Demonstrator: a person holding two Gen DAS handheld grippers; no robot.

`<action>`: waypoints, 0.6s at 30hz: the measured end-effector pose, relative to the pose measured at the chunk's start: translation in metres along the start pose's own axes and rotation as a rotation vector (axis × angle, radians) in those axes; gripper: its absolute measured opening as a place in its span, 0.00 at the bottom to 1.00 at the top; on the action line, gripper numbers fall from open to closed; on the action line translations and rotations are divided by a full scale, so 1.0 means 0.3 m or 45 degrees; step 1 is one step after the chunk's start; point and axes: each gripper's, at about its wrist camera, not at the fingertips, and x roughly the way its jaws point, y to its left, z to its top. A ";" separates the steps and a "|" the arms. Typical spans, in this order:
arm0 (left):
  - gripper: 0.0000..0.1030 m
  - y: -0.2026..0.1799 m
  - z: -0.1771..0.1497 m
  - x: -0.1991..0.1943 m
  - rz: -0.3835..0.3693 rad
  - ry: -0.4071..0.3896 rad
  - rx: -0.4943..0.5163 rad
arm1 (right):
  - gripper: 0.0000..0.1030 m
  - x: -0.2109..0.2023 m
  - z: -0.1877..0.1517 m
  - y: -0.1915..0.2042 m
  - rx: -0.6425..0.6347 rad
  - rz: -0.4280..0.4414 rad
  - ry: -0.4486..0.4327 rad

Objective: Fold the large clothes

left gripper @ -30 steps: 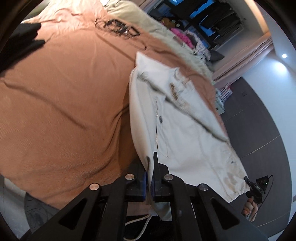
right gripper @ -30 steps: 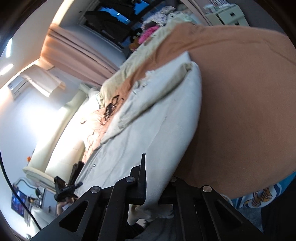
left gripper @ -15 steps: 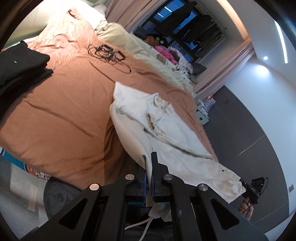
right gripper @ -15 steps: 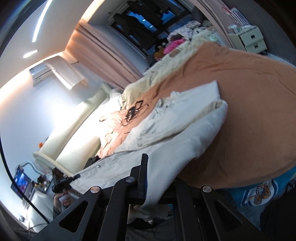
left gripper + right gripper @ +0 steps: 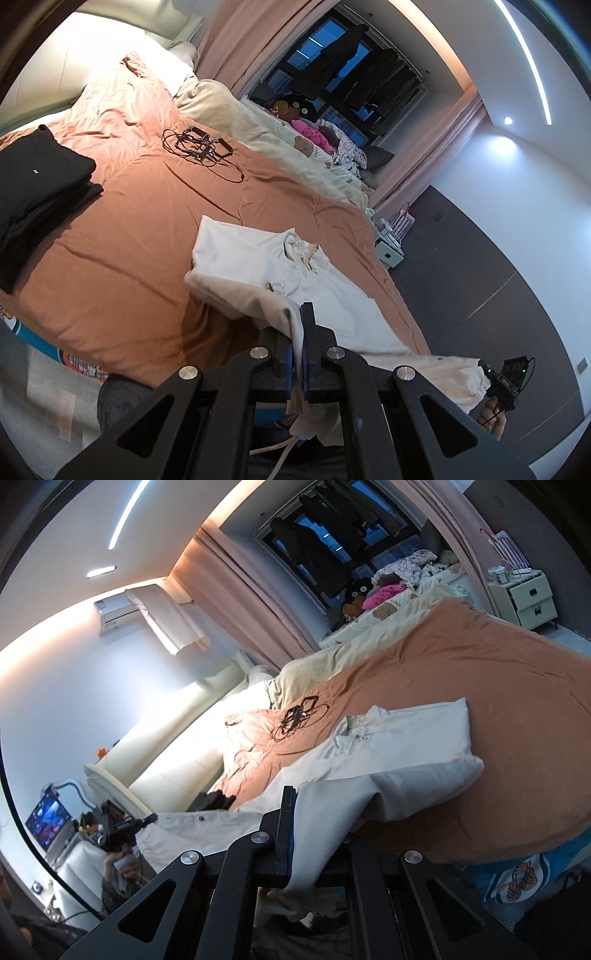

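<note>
A large cream-white garment (image 5: pixel 295 273) lies on the orange bedspread (image 5: pixel 110 258), its collar end far from me. My left gripper (image 5: pixel 298 321) is shut on one near edge of the garment and holds it up off the bed. My right gripper (image 5: pixel 295 812) is shut on the other near edge of the garment (image 5: pixel 399 746); cloth drapes over its right finger and hides it. The near hem hangs stretched between the two grippers. The other gripper shows at the edge of each view, right (image 5: pixel 508 376) and left (image 5: pixel 122 829).
A stack of folded black clothes (image 5: pixel 33 192) lies at the left of the bed. A tangle of black cables (image 5: pixel 199 147) lies farther back. A cream duvet (image 5: pixel 266 136) and a clothes pile lie along the far side. A nightstand (image 5: pixel 524 598) stands beyond the bed.
Both grippers have pulled back and up from the bed with the garment's near edge, so more of the bed and room shows. The garment's far half stays flat on the bedspread.
</note>
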 end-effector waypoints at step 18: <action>0.06 -0.062 0.421 0.389 0.065 -0.062 0.038 | 0.06 0.277 0.400 -0.070 0.007 -0.211 -0.078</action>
